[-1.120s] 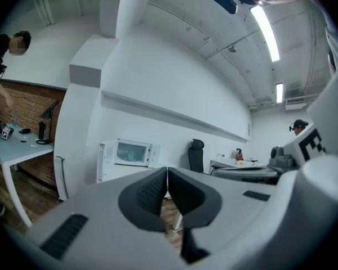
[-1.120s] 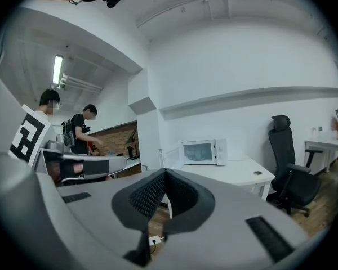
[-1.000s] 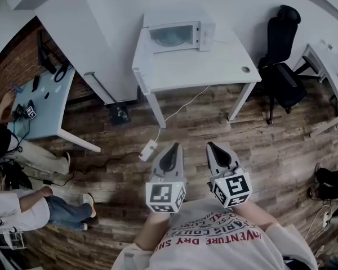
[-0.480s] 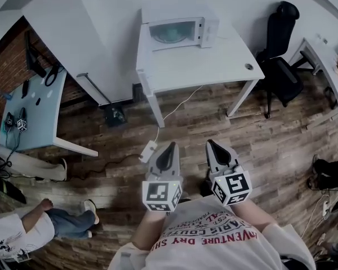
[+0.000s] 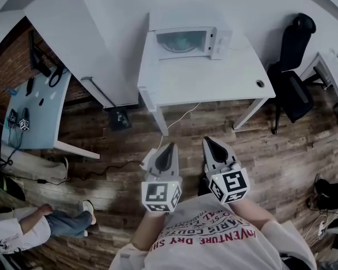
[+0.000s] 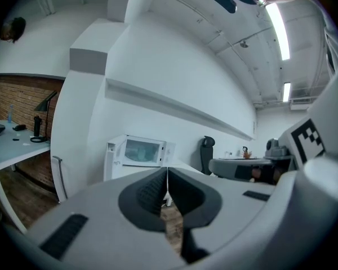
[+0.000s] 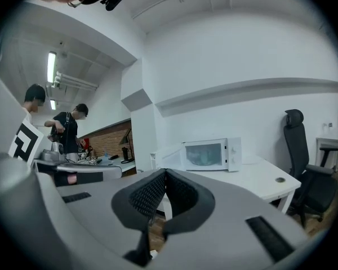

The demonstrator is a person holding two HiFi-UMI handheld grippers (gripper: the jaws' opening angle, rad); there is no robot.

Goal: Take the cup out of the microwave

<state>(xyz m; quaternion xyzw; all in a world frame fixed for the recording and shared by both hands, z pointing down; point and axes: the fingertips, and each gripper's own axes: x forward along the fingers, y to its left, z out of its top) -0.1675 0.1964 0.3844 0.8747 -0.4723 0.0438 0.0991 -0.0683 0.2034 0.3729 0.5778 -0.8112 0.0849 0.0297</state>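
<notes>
White microwave at the back of the white counter, cup too dim to make out behind its hazy window, my left fingers pressed together on nothing, my right fingers likewise closed and empty, both over wooden floor, well short of the counter
</notes>
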